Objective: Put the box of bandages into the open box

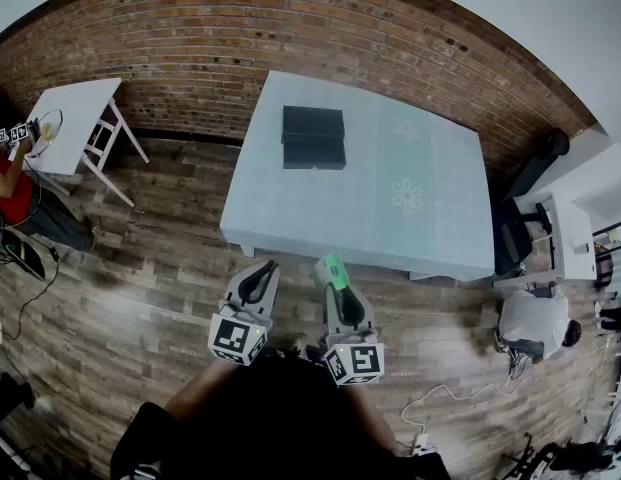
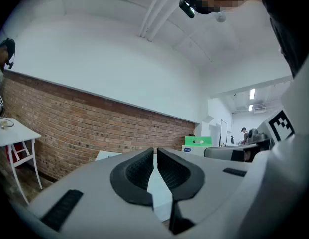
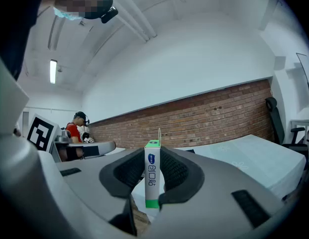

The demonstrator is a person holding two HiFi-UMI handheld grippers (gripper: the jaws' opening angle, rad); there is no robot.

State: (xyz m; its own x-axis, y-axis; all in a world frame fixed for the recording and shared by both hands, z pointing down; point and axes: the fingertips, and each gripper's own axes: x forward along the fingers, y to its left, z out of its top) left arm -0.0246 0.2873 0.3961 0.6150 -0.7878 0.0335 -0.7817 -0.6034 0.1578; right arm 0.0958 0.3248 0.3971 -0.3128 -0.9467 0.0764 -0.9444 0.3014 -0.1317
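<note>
1. Box of bandages (image 3: 152, 176): a slim carton standing upright between the jaws of the right gripper (image 3: 153, 179), its narrow white face showing a blue logo and print, with a green top, a green band at the foot and a thin tab standing up from the top
2. The right gripper's pads press on both of its broad sides, so it is clamped and carried off any surface; in the head view its green end (image 1: 334, 267) pokes out past the jaw tips
3. The left gripper (image 2: 155, 157) is held level beside it, jaws closed together with nothing in them
4. The open box (image 1: 313, 137) is black and lies on the far half of the table (image 1: 420, 158), towards the left side and well apart from the carton
5. The table's near edge runs just ahead of both grippers, with bare wooden floor (image 1: 170, 268) under them
6. A brick wall (image 1: 190, 58) closes the far side; a small white table (image 1: 75, 108) stands off to the left and an office chair (image 1: 512, 233) at the right corner
</note>
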